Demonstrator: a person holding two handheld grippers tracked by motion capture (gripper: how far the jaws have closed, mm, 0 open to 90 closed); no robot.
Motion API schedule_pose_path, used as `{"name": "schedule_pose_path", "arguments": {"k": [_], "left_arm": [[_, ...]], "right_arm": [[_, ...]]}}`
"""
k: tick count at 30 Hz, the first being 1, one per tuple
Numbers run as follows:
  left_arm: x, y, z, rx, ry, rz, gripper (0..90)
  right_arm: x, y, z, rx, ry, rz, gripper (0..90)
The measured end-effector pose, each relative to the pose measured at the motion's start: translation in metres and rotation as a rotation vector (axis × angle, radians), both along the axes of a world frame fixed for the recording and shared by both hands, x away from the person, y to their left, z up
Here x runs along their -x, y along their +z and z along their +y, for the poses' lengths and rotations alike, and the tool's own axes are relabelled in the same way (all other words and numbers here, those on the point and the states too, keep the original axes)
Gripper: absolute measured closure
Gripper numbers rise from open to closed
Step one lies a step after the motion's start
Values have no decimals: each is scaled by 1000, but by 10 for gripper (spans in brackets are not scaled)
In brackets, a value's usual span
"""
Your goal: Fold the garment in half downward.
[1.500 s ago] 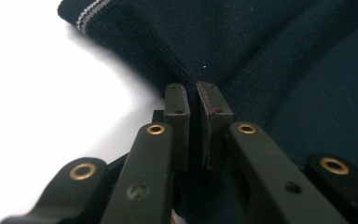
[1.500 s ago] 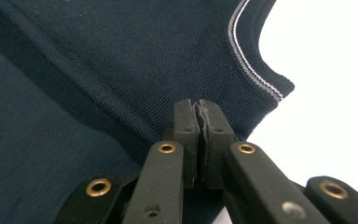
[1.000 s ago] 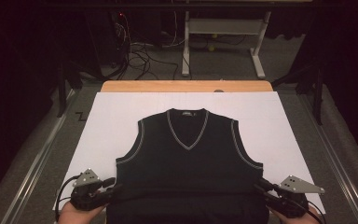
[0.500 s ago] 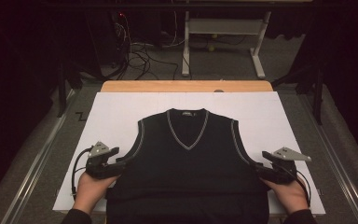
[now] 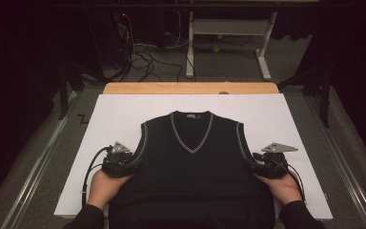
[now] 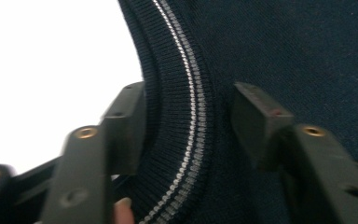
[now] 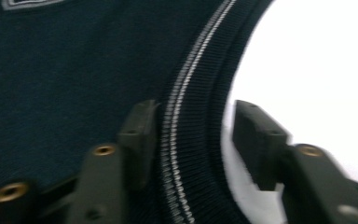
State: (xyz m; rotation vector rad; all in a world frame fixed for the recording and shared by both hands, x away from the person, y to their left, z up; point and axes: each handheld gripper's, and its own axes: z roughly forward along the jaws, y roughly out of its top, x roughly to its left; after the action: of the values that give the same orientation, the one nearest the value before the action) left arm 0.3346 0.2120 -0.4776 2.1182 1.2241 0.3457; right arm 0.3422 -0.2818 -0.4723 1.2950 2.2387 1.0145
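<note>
Low in the high view, the left gripper [image 5: 132, 163] and right gripper [image 5: 253, 167] sat at mirrored spots on the vest's [image 5: 190, 171] two armhole edges, apparently so both sides could be taken at once and the garment moved evenly. In each gripper view the jaws had just been closing yet stood apart, straddling the ribbed armhole trim [image 6: 186, 140] without pressing it; on the right, the trim [image 7: 191, 154] lay nearer one jaw. Farther up the frame, the dark vest lay flat, neck away from the person, centred on the white sheet [image 5: 114, 114].
</note>
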Motion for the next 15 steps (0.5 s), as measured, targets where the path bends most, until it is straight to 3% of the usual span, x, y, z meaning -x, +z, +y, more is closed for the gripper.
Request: {"name": "schedule_pose_path", "arguments": {"k": [1, 2, 3, 4, 8, 15], "left_arm": [[0, 0, 0, 4, -4, 0, 477], [1, 0, 0, 4, -11, -2, 539], [3, 0, -1, 1, -25, -11, 563], [3, 0, -1, 1, -25, -11, 626], [6, -1, -1, 27, -47, -17, 719], [19, 1, 3, 1, -74, -22, 723]], "right_arm": [[1, 0, 0, 5, 8, -2, 632], [2, 1, 1, -8, 27, 11, 746], [3, 1, 2, -9, 34, 12, 779], [3, 1, 2, -9, 34, 12, 779], [6, 3, 6, 26, 50, -6, 812], [19, 3, 3, 30, 72, -21, 811]]}}
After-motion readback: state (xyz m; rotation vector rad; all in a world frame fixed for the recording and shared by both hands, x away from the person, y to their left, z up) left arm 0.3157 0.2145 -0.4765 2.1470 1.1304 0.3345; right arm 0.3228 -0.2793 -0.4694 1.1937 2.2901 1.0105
